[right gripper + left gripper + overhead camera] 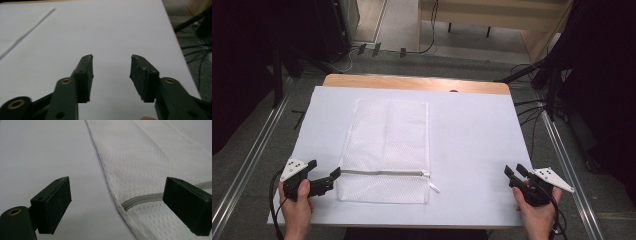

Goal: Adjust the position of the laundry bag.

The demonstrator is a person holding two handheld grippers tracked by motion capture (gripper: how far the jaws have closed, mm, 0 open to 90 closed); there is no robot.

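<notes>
We see a big counter (477, 135) with a white cover on it, and a strip of brown wood shows at its far edge. The floor around it is grey, with metal rails (247, 165) on both sides and black cables (532, 107) by the far right corner.

On the counter lies a white mesh bag (384, 150). It is flat and sits a little left of the middle, with its long side running away from us. A grey zipper (382, 172) goes across the bag near the end that is close to us. The zipper is closed, and its little white pull (433, 187) sticks out at the right end.

Our left gripper (331, 180) is at the near left corner of the bag, in our left hand (297, 205). It lies low and points at the bag. In the left gripper view its fingers (53, 203) are wide apart. One is over the bare cover and the other is over the mesh, by the zipper (142, 199). The bag's edge and the zipper's end lie between them, but they do not squeeze anything.

Our right gripper (516, 172) is far from the bag, near the right edge of the counter, in our right hand (537, 210). In the right gripper view its fingers (86, 75) are partly open, with just the white cover between them.
</notes>
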